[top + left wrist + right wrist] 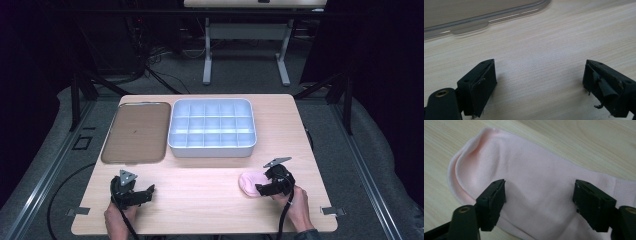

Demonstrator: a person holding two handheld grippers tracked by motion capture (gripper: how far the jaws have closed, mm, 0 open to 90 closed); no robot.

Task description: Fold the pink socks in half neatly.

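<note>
— Pink sock (534, 195) lying flat on the wooden table (200, 200), at about four o'clock from the table's middle, well apart from the white compartment box (212, 127) at twelve o'clock. Lifted yet?

— Not yet. Right gripper (539, 202) down on it, jaws parted either side of the fabric, pressing on top but pinching nothing so far. No compartment filled; brown tray (136, 132) at eleven o'clock bare too.

— And the left gripper (539, 85)?

— Parked at seven o'clock, jaws released, over bare wood just short of the tray's rim.

— So what remains?

— Probably everything: closing on the sock, raising it, carrying it up toward the box.
</note>
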